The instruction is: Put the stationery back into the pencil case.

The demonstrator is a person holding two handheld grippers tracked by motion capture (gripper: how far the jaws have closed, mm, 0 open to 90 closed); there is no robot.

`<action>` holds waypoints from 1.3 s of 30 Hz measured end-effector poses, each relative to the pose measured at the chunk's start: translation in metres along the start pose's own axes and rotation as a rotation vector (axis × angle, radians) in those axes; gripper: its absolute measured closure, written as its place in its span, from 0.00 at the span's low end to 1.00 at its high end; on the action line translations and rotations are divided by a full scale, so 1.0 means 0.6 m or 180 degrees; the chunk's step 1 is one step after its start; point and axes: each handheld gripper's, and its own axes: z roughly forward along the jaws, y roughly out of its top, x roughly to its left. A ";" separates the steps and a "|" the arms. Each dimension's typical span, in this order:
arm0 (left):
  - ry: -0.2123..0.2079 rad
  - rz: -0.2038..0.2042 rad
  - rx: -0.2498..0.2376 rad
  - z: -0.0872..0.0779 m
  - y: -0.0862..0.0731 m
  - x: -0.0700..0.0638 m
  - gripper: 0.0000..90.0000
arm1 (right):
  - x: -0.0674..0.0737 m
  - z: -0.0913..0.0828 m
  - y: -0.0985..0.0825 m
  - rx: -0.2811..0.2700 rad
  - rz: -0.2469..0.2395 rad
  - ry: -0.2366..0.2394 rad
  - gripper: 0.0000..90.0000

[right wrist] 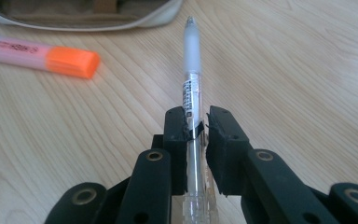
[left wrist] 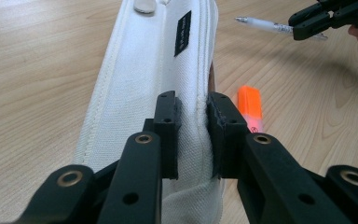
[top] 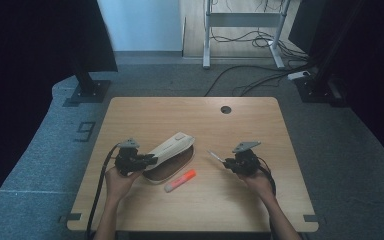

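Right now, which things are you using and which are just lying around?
Using:
- white pencil case, pinched by left tongs
- clear pen, pinched by right tongs

Lying around:
- orange highlighter on the table

What I can't make out from here

My right gripper (right wrist: 196,128) covers the pen's (right wrist: 192,70) middle; its rear end runs off the frame's bottom. The pouch's (left wrist: 154,70) black label (left wrist: 182,33) is too small to read.
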 end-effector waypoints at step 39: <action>0.0048 -0.0008 -0.0093 -0.004 0.001 -0.003 0.85 | 0.086 0.100 0.095 0.0108 -0.0356 0.0475 0.85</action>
